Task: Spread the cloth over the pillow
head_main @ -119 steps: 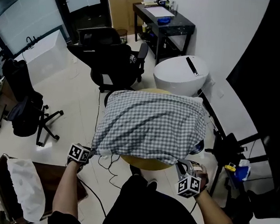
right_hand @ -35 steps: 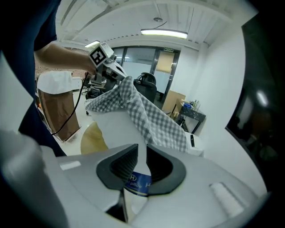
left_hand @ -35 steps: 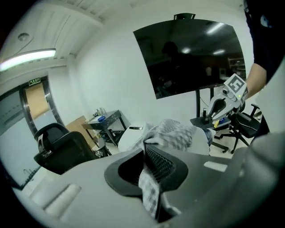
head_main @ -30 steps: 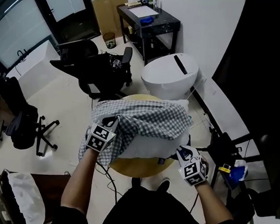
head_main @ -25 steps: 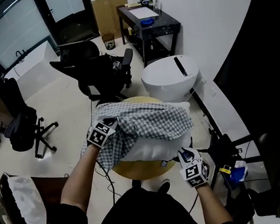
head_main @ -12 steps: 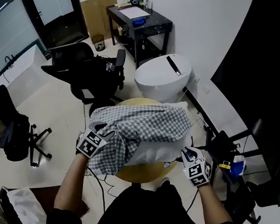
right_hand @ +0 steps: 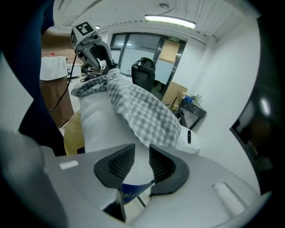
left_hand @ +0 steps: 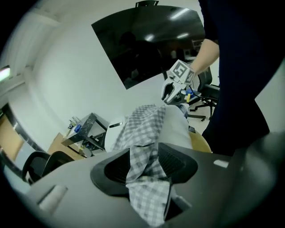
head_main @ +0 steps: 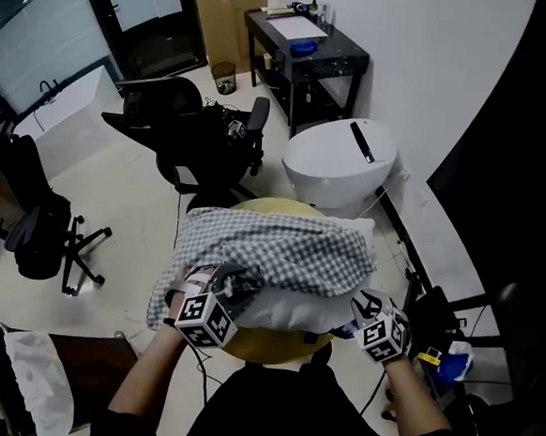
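In the head view I see only the yellow rim of the round table (head_main: 272, 346); the pillow (head_main: 294, 308) covers the rest. The checked cloth (head_main: 280, 246) hides the pillow's top and left end. The items on the black side table (head_main: 315, 48) are too small for me to name. In the right gripper view a blue label (right_hand: 131, 192) is half covered and its print is unreadable. The black panel (head_main: 530, 186) runs off the right edge.
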